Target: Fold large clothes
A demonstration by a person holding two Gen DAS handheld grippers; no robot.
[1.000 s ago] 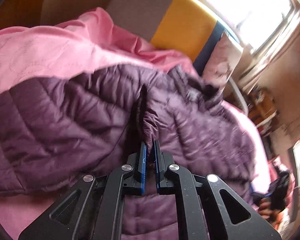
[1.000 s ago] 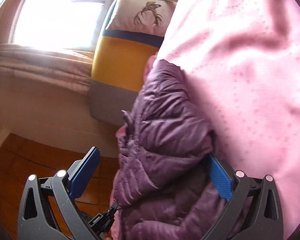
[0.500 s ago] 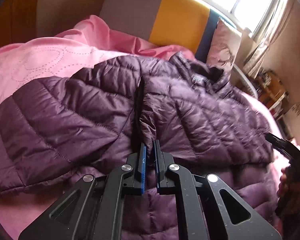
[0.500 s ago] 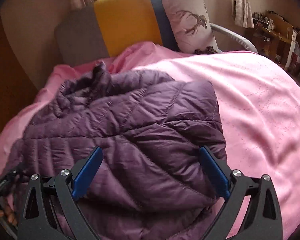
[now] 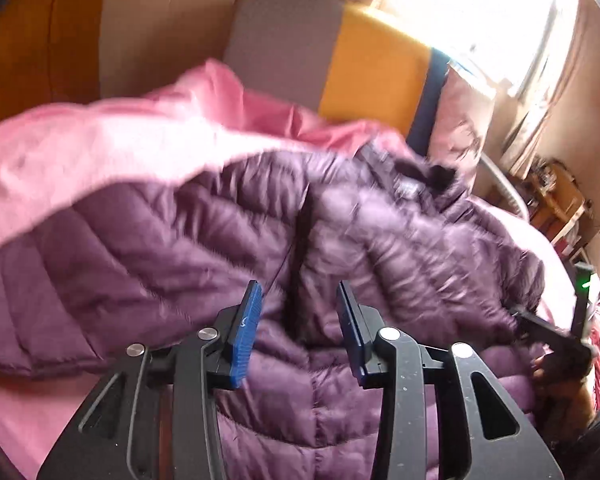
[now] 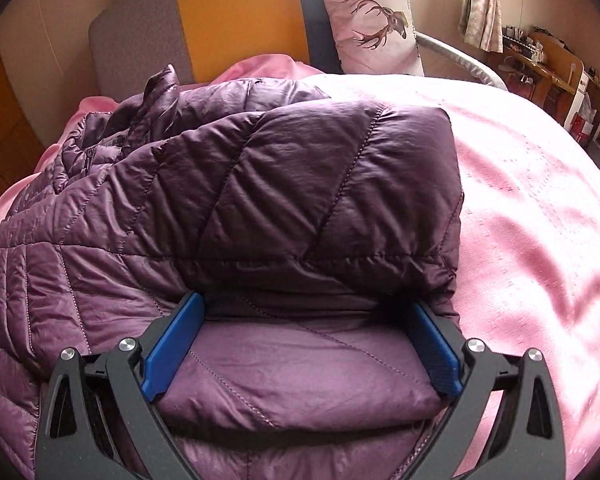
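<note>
A purple quilted jacket (image 5: 380, 240) lies spread on the pink bedcover (image 5: 100, 152), collar toward the headboard. My left gripper (image 5: 299, 286) hovers over its dark front zip line. Its jaws are opening and the pads do not press the fabric. In the right wrist view, a sleeve panel of the jacket (image 6: 300, 184) is folded across the body. My right gripper (image 6: 305, 302) stands wide open with a flat part of the jacket between its blue pads (image 6: 172, 352). That right gripper (image 5: 548, 332) also shows at the right edge of the left wrist view, held by a hand (image 5: 560, 376).
A grey, yellow and navy headboard (image 6: 236, 16) stands behind the jacket, with a deer-print pillow (image 6: 372, 20) beside it. Wooden shelves (image 6: 540, 64) crowd the far right. The pink bedcover (image 6: 540, 220) lies bare to the right of the jacket. A bright window (image 5: 480, 12) is behind.
My left jaws, shut on the jacket's front edge before, have parted and let it go. The right gripper has rolled upright and moved in over the folded sleeve.
</note>
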